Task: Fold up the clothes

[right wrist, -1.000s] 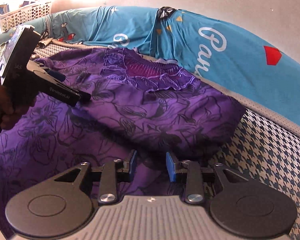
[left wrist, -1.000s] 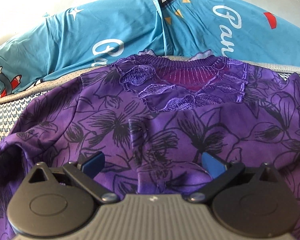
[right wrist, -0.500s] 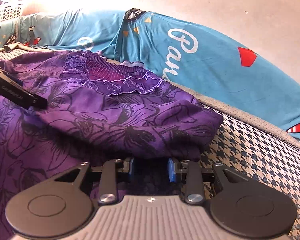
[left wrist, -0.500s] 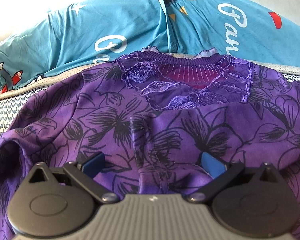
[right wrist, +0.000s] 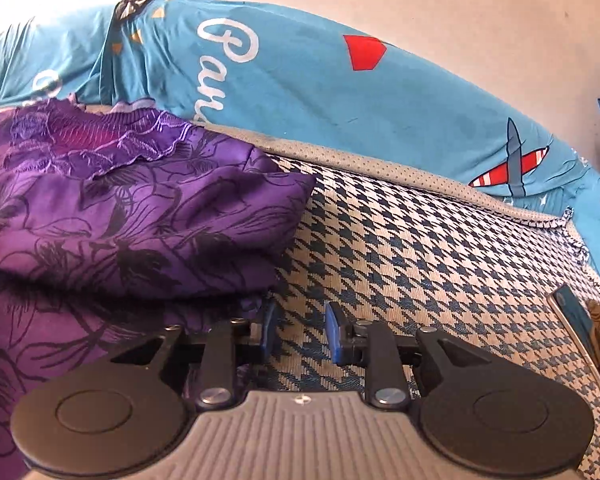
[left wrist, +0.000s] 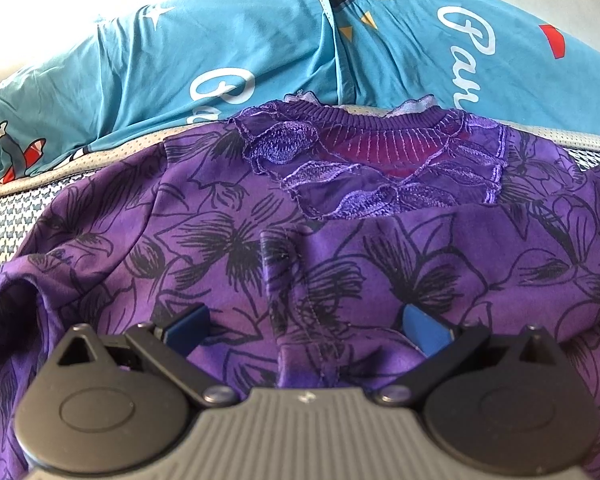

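The purple top [left wrist: 228,248] runs off the bottom and both sides of the left wrist view, its hem unseen. The white lettering [right wrist: 224,60] on the blue sheet is partly covered. A flat dark object [right wrist: 580,332] at the right edge stays unidentifiable.

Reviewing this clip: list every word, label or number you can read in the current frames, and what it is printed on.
"Pan", white script cut off by the purple top, on the blue sheet.
A second white script print on the same sheet, half hidden: unreadable.
Small mark on each gripper's grey body: too small to read.
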